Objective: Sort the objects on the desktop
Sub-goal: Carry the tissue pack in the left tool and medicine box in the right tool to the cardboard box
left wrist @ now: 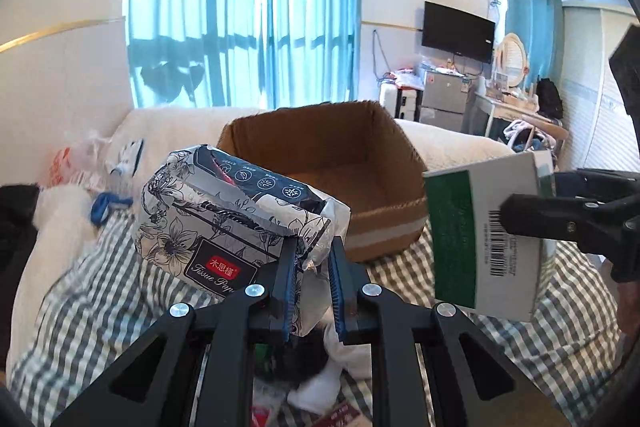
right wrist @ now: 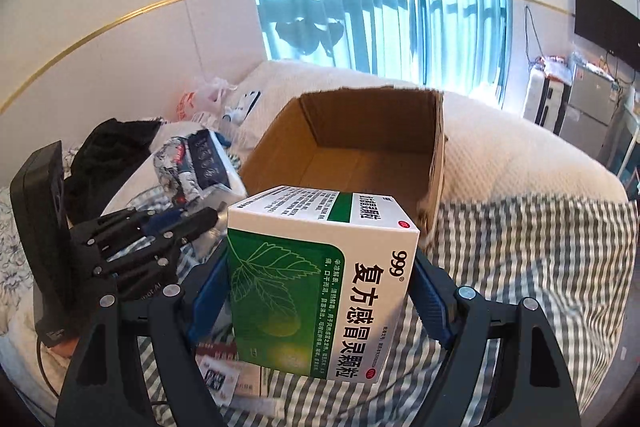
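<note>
I am gripping two things at once, and the open cardboard box [right wrist: 360, 155] ahead is my landmark for all of it. Nearest to me, my right gripper [right wrist: 320, 291] is clamping a green-and-white medicine carton [right wrist: 320, 279] between its blue pads [right wrist: 208, 291], jaws spread wide to take its full width; the carton is hanging clear of the bedding, just short of the cardboard box's near wall and a little above it. My left gripper [left wrist: 312, 279] is pinching the crumpled end flap of a tissue pack [left wrist: 224, 219] (black-and-white flower print, red label), jaws nearly together on the thin plastic, and the pack is riding in the air to the left of the cardboard box, its far end level with the box's near-left corner. From the left wrist view the medicine carton [left wrist: 484, 235] is showing its barcode side, to the right of the cardboard box [left wrist: 332, 167]. Below both loads, on the near side of the box, a green-checked quilt [right wrist: 520, 267] is lying with small packets and papers [right wrist: 224, 375] scattered on it. The box itself is sitting on the quilt's far edge against a fluffy cream blanket [right wrist: 520, 163], and what I can see of its floor is bare. Left of the box, farther off, a blue ring-shaped thing [left wrist: 105, 207] and a white plastic bag [left wrist: 80, 163] are lying. Behind the box, teal curtains [left wrist: 248, 7] are glowing with daylight.
</note>
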Demonstrator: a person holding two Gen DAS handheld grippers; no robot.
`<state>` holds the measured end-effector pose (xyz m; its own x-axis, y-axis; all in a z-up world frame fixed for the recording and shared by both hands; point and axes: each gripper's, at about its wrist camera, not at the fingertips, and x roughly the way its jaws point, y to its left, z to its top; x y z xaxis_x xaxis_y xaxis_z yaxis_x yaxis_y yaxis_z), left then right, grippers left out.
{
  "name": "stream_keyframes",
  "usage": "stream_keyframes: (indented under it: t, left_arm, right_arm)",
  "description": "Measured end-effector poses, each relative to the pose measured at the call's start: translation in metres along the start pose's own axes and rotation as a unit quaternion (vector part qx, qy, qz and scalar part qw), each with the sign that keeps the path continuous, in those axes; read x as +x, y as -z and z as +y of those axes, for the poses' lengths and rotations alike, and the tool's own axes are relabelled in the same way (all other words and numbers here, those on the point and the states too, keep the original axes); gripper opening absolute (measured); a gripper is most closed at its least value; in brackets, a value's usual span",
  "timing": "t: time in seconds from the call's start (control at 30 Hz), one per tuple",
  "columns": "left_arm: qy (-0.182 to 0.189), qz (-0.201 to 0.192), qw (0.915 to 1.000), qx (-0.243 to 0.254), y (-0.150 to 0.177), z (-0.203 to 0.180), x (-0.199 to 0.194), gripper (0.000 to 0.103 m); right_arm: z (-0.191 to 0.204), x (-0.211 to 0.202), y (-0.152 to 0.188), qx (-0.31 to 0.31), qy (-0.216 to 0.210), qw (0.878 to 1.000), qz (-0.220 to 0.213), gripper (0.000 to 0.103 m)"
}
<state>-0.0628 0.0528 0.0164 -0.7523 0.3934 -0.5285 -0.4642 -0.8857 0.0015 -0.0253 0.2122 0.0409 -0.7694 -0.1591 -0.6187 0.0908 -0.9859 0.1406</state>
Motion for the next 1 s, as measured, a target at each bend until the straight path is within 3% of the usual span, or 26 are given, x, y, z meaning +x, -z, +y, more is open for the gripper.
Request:
stream_keyframes:
  t: [0.33,0.57,0.67,0.83,1.0]
  left_arm:
    - [0.012,-0.005,0.9999,-0.001,-0.05,0.022,0.043,0.015]
    - [0.029,-0.017,0.9994,0.005,-0.08,0.03,0.085,0.015]
    - [0.039,-0.027,0.9988,-0.011,-0.076,0.04,0.103,0.015]
    - [0.034,-0.021,0.9992,-0.002,-0.053,0.045,0.128,0.015]
    - [0.077,0.013,0.9966,-0.026,-0.042,0.052,0.146,0.015]
  right_arm:
    - [-0.019,0.029,-0.053,0.004,0.021,0.999,-0.031,0.08]
    - [-0.033,0.061,-0.1,0.042,0.024,0.996,-0.076,0.08]
    - [-0.043,0.074,-0.097,0.068,0.033,0.993,-0.093,0.08]
    - [-0.054,0.117,-0.082,0.092,0.011,0.994,-0.051,0.08]
    - [-0.041,0.135,-0.08,0.069,0.04,0.996,-0.037,0.08]
